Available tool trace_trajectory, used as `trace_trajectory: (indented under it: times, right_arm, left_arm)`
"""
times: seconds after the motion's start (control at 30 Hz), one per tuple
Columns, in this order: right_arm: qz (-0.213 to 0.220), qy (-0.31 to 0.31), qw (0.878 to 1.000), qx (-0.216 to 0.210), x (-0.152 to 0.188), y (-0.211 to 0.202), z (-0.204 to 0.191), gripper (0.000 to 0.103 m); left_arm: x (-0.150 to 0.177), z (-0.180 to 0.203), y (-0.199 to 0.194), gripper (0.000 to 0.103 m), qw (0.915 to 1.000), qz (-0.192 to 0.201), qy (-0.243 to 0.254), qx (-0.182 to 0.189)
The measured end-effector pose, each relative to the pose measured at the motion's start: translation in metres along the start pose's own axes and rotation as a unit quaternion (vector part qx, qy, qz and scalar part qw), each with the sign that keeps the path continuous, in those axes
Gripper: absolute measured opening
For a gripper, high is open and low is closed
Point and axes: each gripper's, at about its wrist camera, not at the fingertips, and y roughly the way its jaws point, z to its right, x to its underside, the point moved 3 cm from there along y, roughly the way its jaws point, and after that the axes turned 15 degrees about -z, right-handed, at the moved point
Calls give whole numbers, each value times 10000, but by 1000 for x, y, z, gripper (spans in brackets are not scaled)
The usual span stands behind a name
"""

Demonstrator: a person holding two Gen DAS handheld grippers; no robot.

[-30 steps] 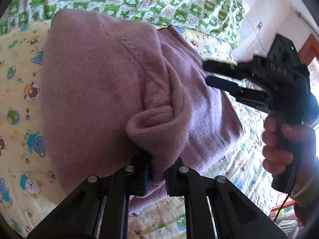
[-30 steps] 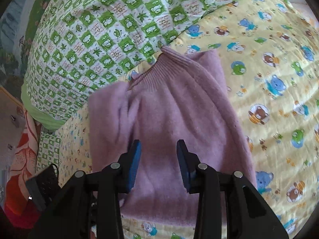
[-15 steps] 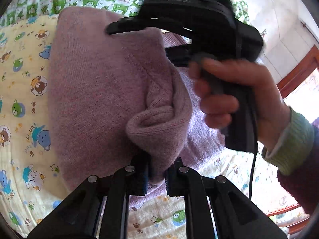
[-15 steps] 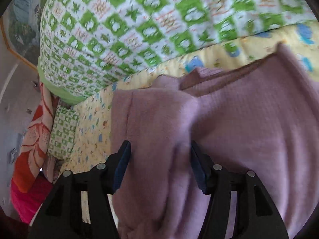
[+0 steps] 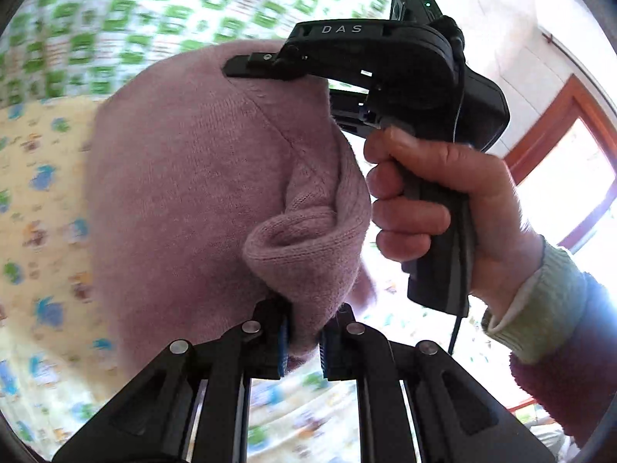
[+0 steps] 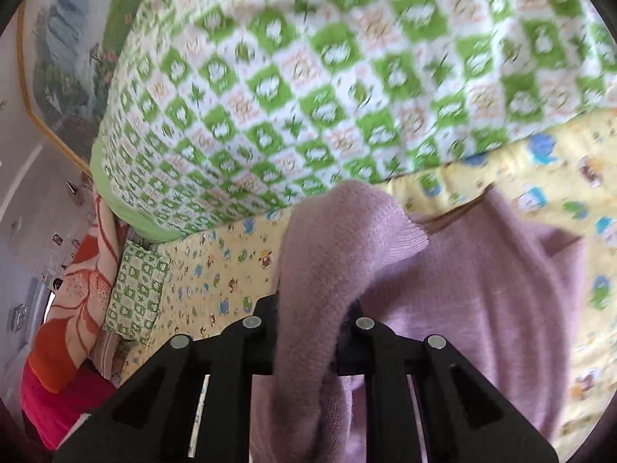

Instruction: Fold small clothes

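Nearest me, my left gripper (image 5: 302, 341) is clamped tight on a bunched fold of the mauve knitted sweater (image 5: 200, 193), while my right gripper (image 6: 308, 332) has a sleeve (image 6: 327, 254) between its jaws, which are closing on it. The rest of the sweater lies on the yellow cartoon-print bedsheet (image 6: 216, 270). Beyond it, toward the bed's far edge, sits a green-checked quilt (image 6: 308, 77).

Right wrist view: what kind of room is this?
Likely a bedroom, with work done on a bed: a yellow cartoon-print sheet, a green checked quilt heaped behind, and a framed picture on the wall.
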Motion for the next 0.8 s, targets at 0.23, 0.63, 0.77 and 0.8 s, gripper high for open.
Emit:
trace_trajectory:
  times: [0.23, 0.63, 0.77, 0.8]
  right_arm:
    - [-174, 246, 9993, 232, 12, -29, 82, 17]
    - [-552, -59, 9981, 261, 0, -4, 105, 17]
    - [-608, 114, 9979, 210, 13, -1, 123, 21]
    - [-605, 214, 9978, 184, 15, -3, 127, 24]
  left_arm:
    - [-5, 32, 83, 11, 9968, -671, 70, -436]
    - [-2, 53, 103, 12, 9947, -766, -80, -678]
    - [6, 58, 114, 16, 9932, -922, -64, -715]
    - [4, 55, 113, 20, 9931, -933, -73, -714]
